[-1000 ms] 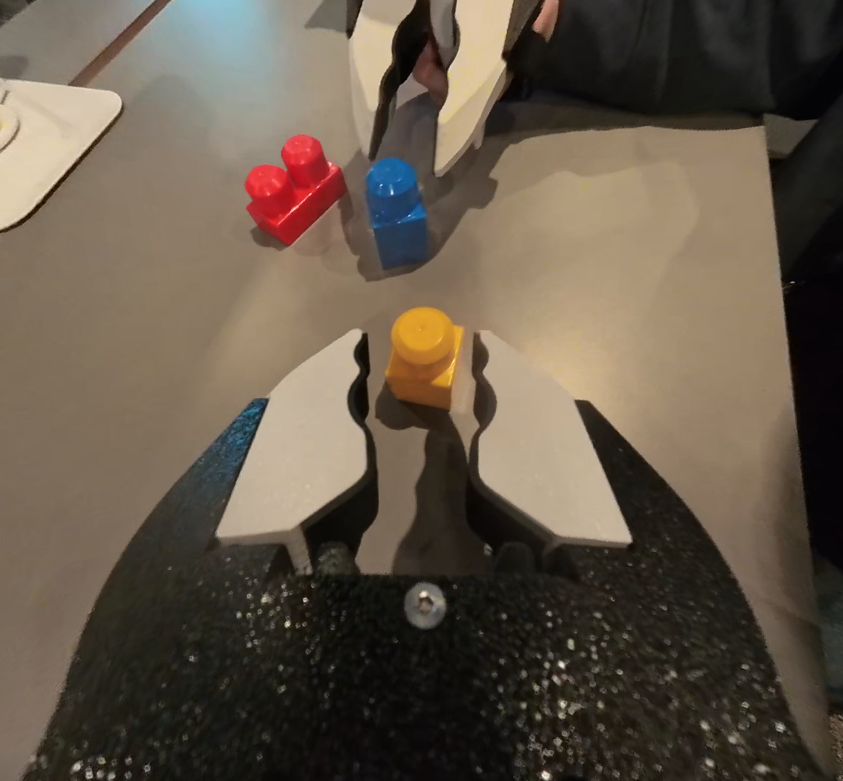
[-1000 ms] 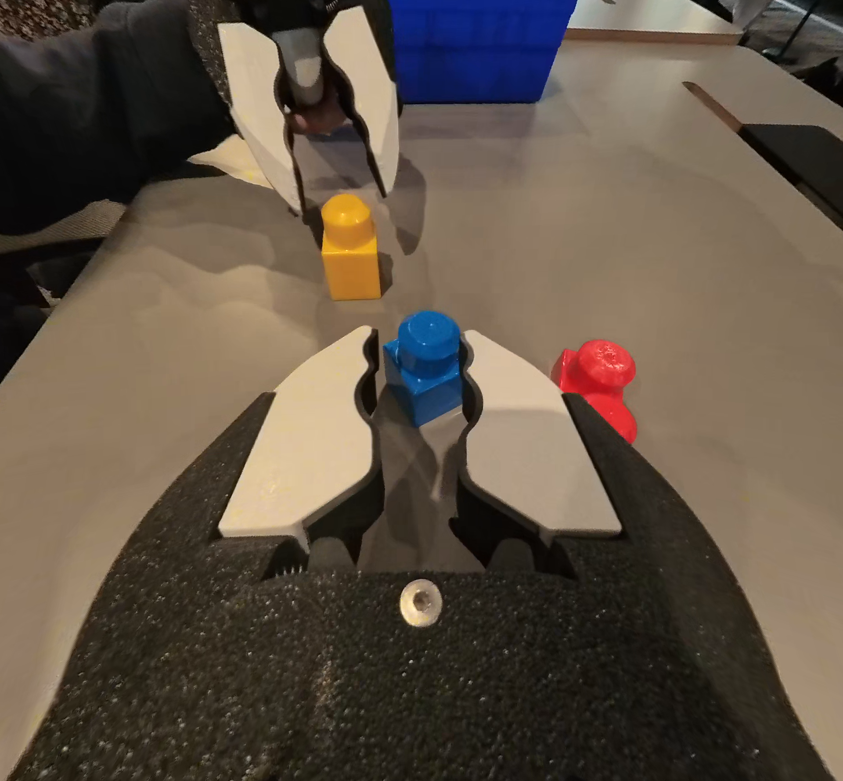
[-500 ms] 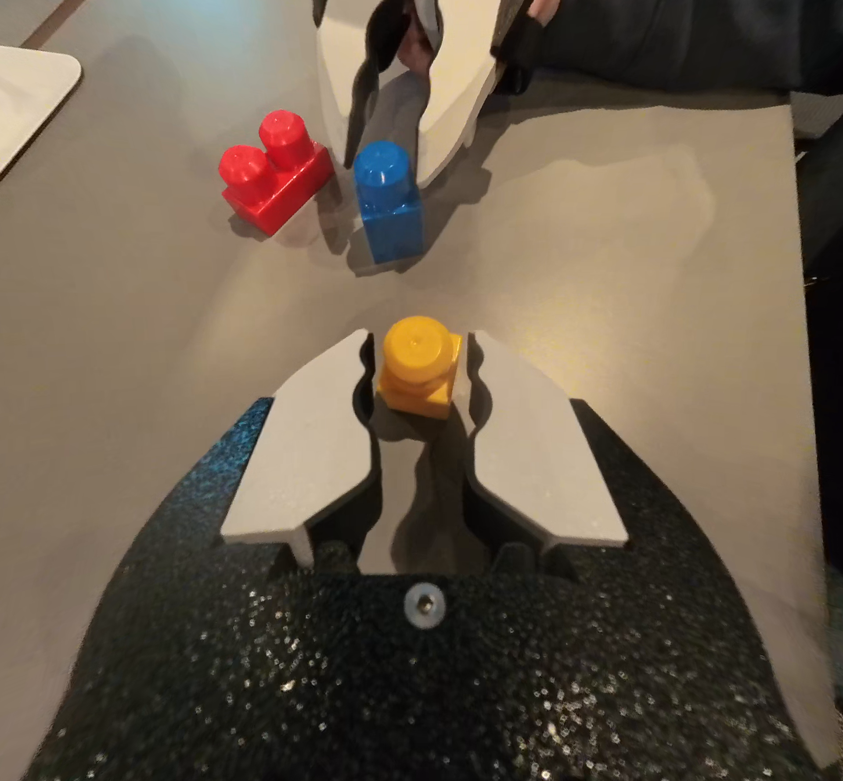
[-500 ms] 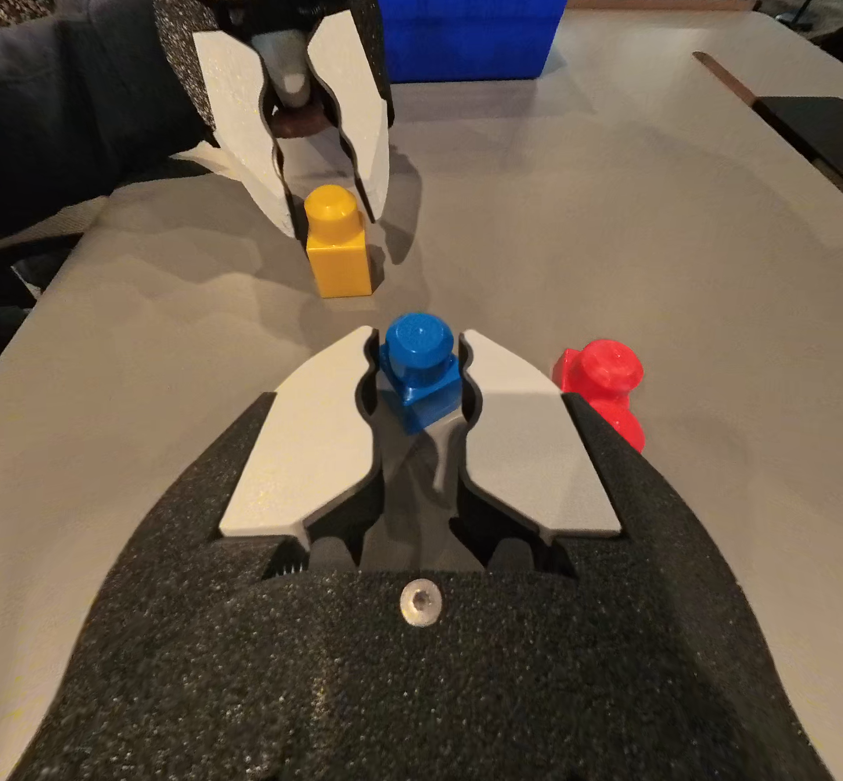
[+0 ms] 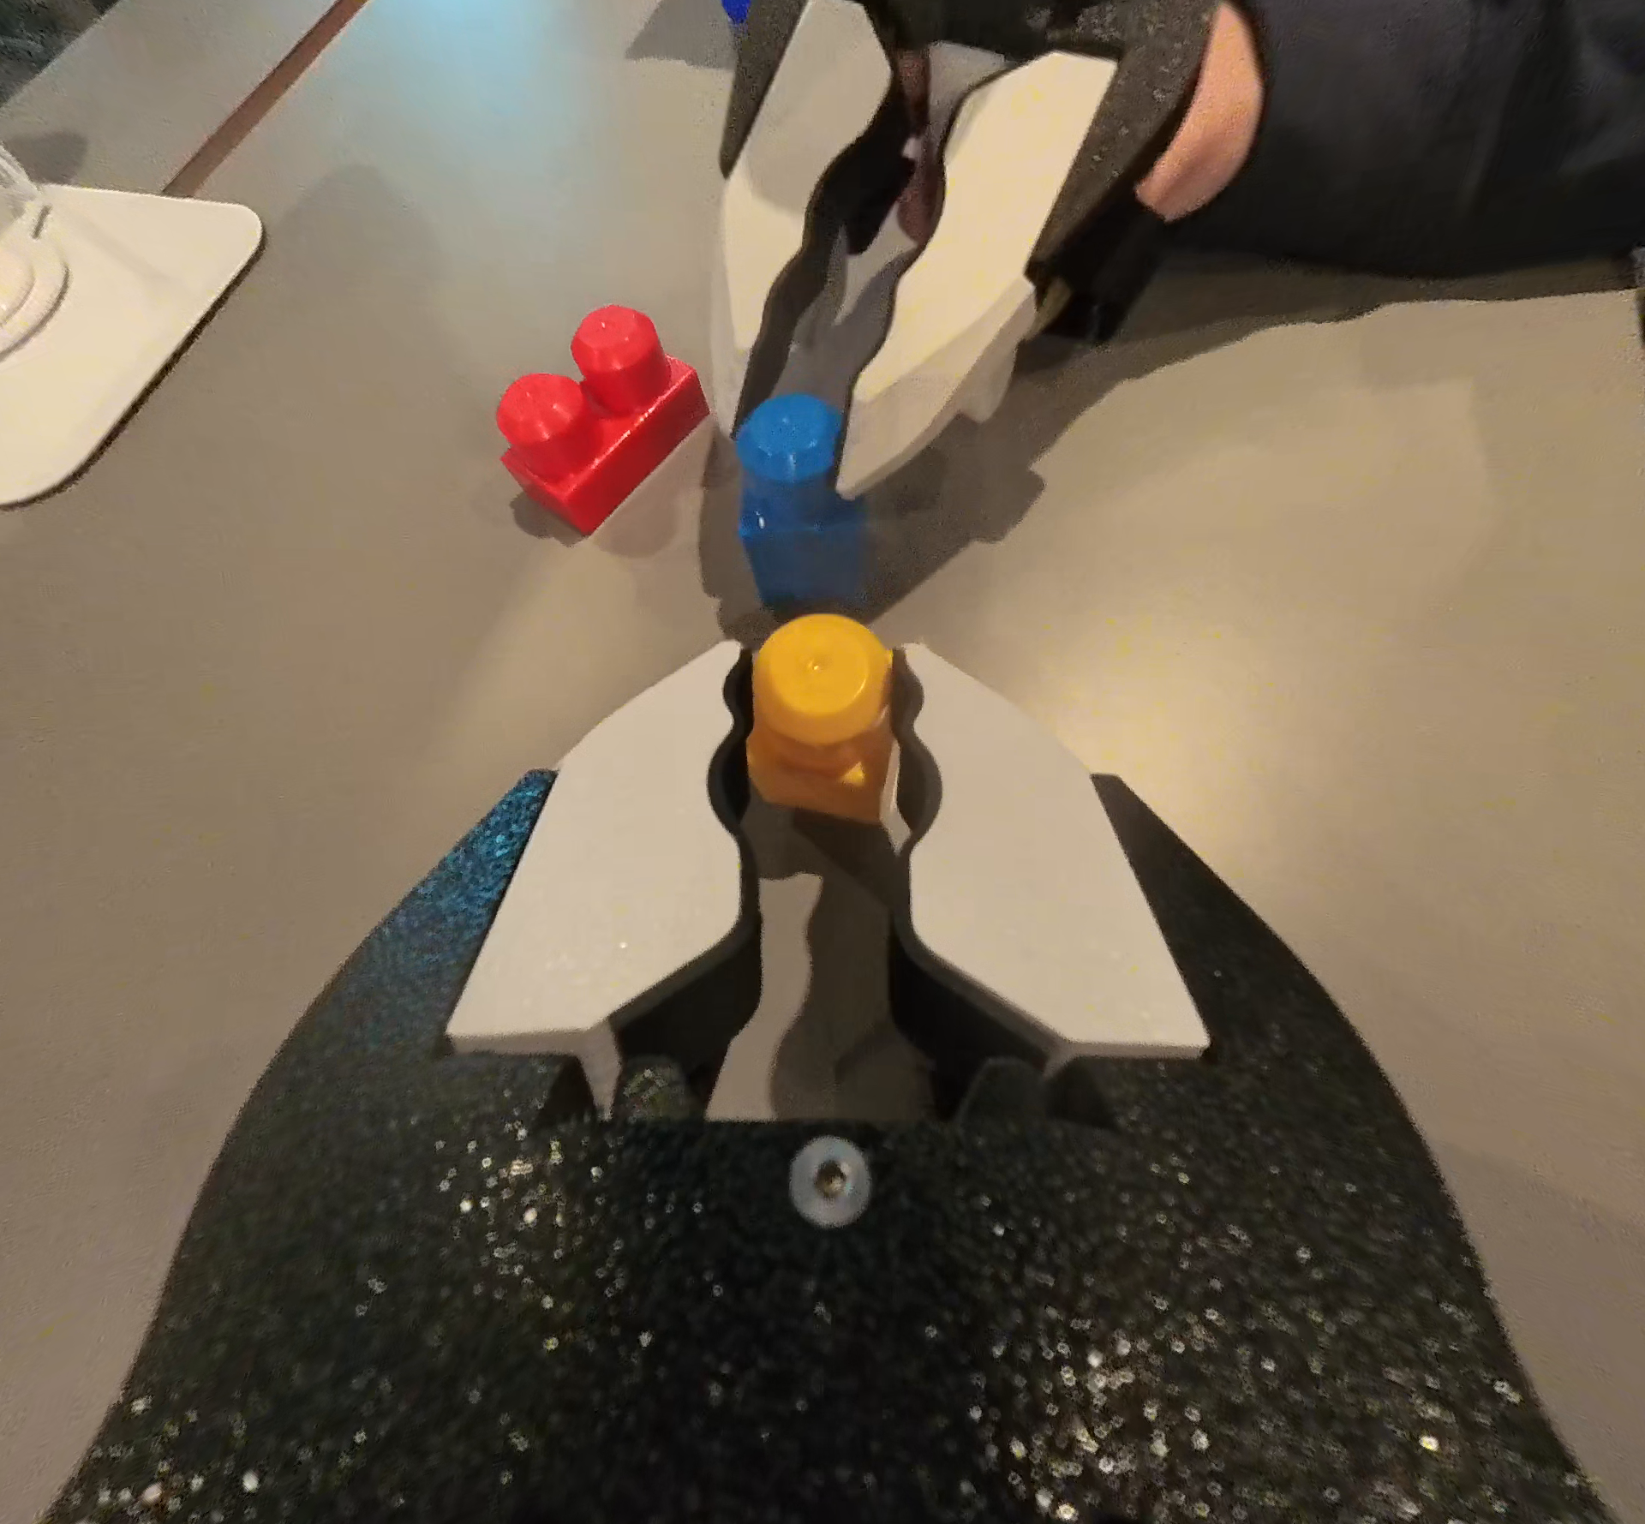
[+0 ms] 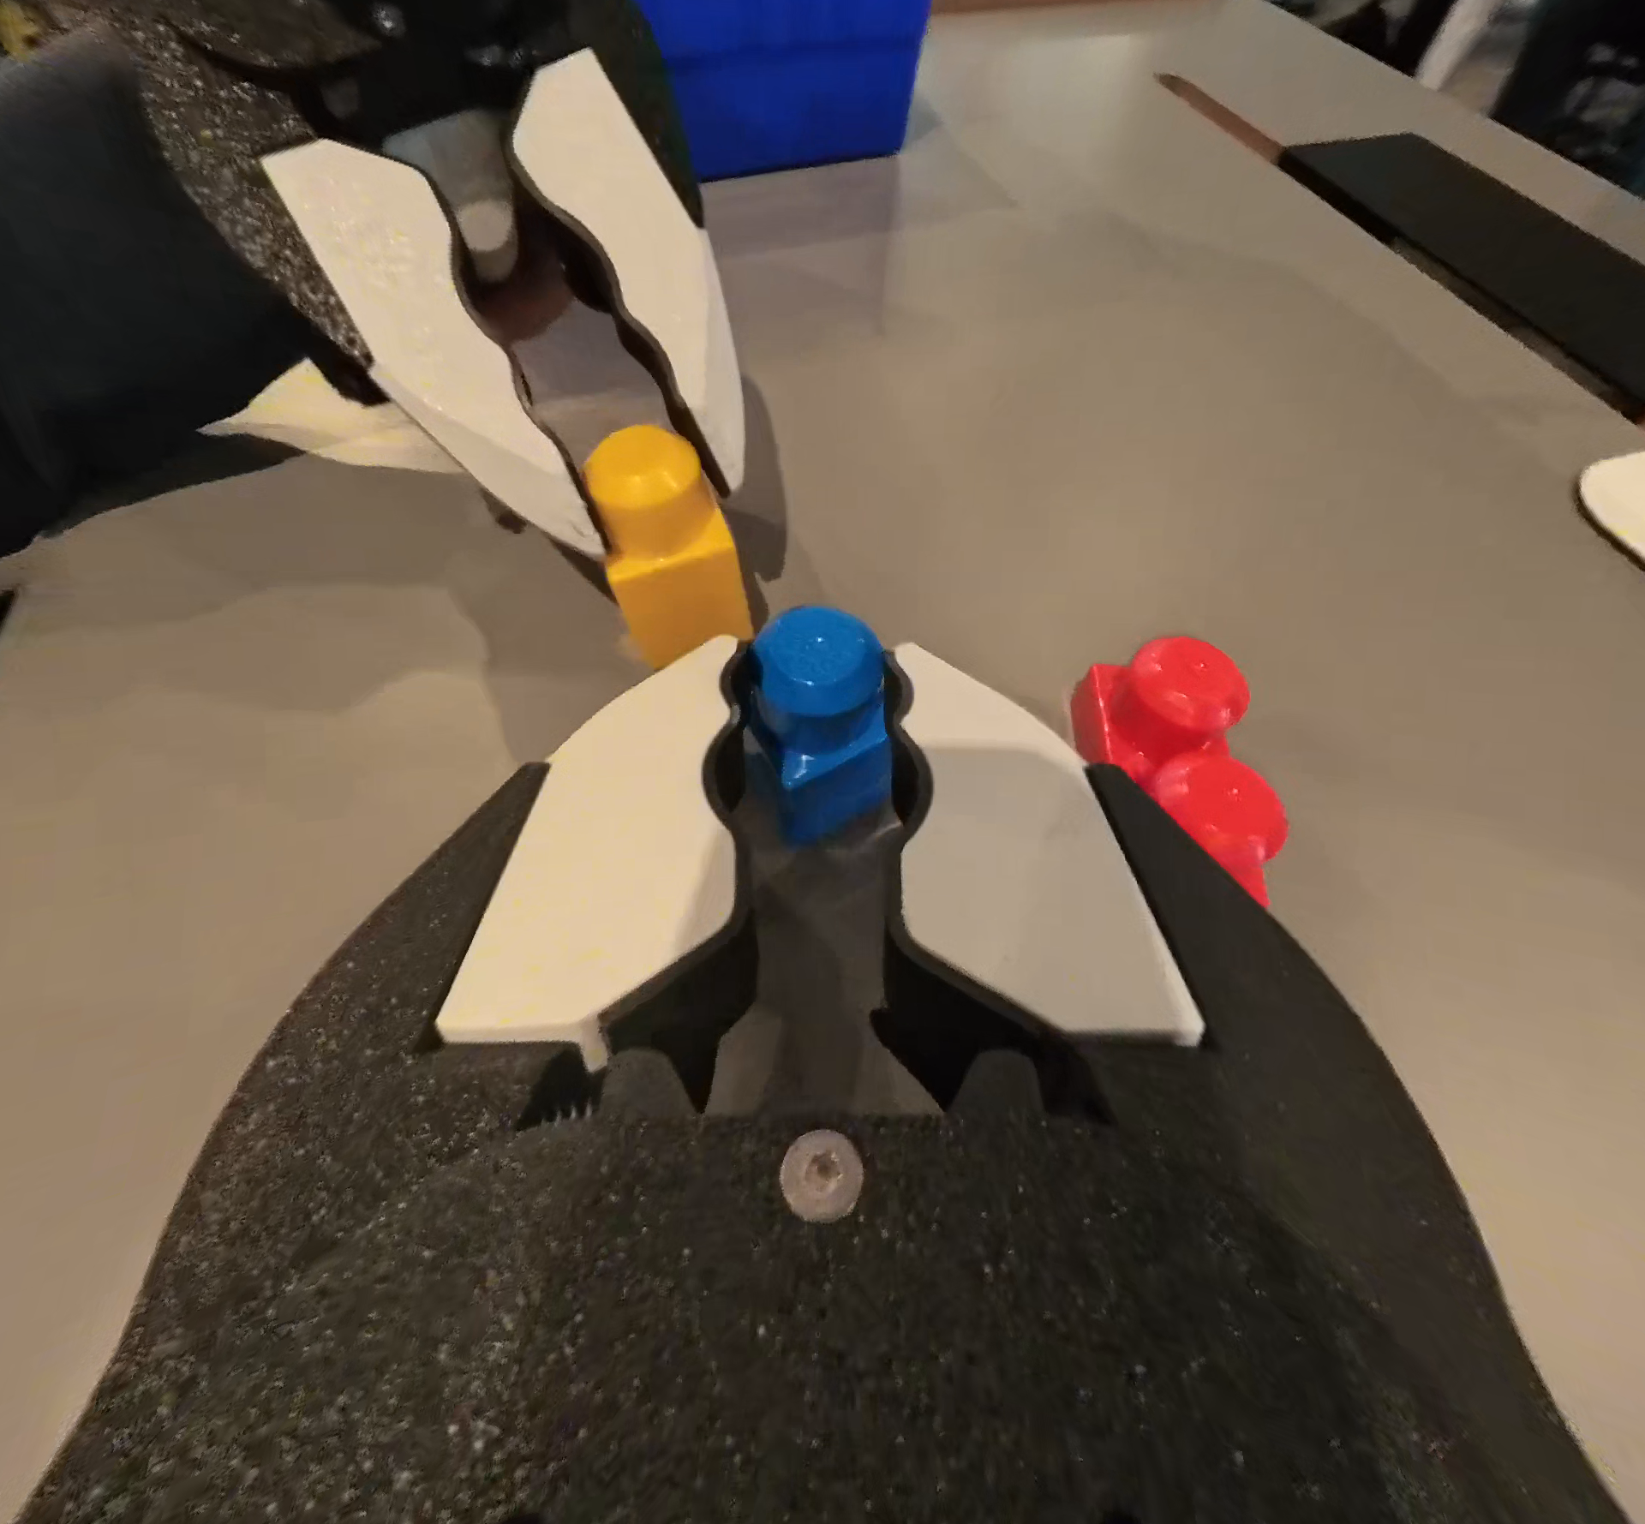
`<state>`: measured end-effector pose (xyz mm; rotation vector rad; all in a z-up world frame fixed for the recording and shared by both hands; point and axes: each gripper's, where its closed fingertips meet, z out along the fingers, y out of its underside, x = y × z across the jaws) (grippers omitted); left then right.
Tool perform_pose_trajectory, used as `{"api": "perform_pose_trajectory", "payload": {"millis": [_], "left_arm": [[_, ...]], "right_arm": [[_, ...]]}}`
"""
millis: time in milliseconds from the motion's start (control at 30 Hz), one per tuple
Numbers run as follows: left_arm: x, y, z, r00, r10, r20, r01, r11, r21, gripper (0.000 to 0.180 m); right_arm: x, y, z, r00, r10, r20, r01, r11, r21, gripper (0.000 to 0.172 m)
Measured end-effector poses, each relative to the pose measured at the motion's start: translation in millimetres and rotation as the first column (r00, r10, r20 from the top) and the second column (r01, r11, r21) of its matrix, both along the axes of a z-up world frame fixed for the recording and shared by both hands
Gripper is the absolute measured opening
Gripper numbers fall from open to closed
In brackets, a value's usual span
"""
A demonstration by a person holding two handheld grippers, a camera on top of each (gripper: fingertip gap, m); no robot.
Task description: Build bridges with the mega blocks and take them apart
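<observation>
Left gripper (image 5: 819,685) clamps the yellow block (image 5: 814,734), right gripper (image 6: 814,680) clamps the blue block (image 6: 823,747), both beside the red block (image 6: 1175,756).

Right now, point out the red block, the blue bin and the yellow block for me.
red block (image 5: 598,435): left wrist view, on its top between studs and front edge.
blue bin (image 6: 783,30): right wrist view, on its front wall.
yellow block (image 6: 681,573): right wrist view, on its front face.
</observation>
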<state>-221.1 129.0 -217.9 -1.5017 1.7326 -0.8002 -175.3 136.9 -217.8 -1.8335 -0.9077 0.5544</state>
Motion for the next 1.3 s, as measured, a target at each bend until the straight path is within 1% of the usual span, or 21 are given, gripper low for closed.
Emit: {"api": "perform_pose_trajectory", "payload": {"millis": [100, 200, 367, 567, 633, 700, 867, 1100, 1300], "left_arm": [[9.0, 3.5, -1.8, 1.000, -0.007, -0.014, 0.007, 1.000, 0.006, 0.029], [16.0, 5.6, -4.4, 0.999, -0.019, -0.026, 0.019, 1.000, -0.017, 0.029], [21.6, 6.6, -6.2, 0.999, -0.031, -0.022, 0.030, 0.999, -0.035, 0.028], [22.8, 4.1, -8.8, 0.999, -0.043, -0.019, 0.042, 0.998, -0.050, 0.029], [22.4, 3.4, -8.6, 0.999, -0.043, -0.013, 0.043, 0.998, -0.052, 0.029], [22.1, 2.6, -7.1, 0.999, -0.038, -0.001, 0.038, 0.997, -0.062, 0.038], [18.4, 2.7, 3.4, 0.999, -0.008, 0.054, 0.012, 0.997, -0.078, 0.048], [8.9, 4.4, 10.5, 0.996, 0.041, 0.076, -0.035, 0.996, -0.080, 0.054], [6.3, 4.2, 10.5, 0.995, 0.053, 0.082, -0.046, 0.995, -0.090, 0.055]], "right_arm": [[3.5, 0.3, -0.9, 0.996, -0.089, 0.025, 0.088, 0.996, 0.005, 0.028], [8.2, -1.0, -2.3, 0.989, -0.137, 0.050, 0.137, 0.991, 0.010, 0.028], [10.5, -2.0, -3.3, 0.987, -0.157, 0.033, 0.157, 0.988, 0.004, 0.028], [11.4, -2.2, -2.0, 0.989, -0.147, 0.016, 0.147, 0.989, 0.001, 0.029], [11.4, -2.5, 2.3, 0.990, -0.142, -0.006, 0.142, 0.990, 0.012, 0.033], [12.7, -2.8, 8.0, 0.990, -0.140, -0.028, 0.140, 0.990, 0.026, 0.037], [19.6, -3.4, 24.3, 0.986, -0.144, -0.090, 0.150, 0.986, 0.068, 0.038], [28.2, -3.6, 43.8, 0.976, -0.170, -0.132, 0.190, 0.969, 0.155, 0.037], [31.1, -3.9, 49.1, 0.973, -0.181, -0.143, 0.205, 0.961, 0.184, 0.036]]}}
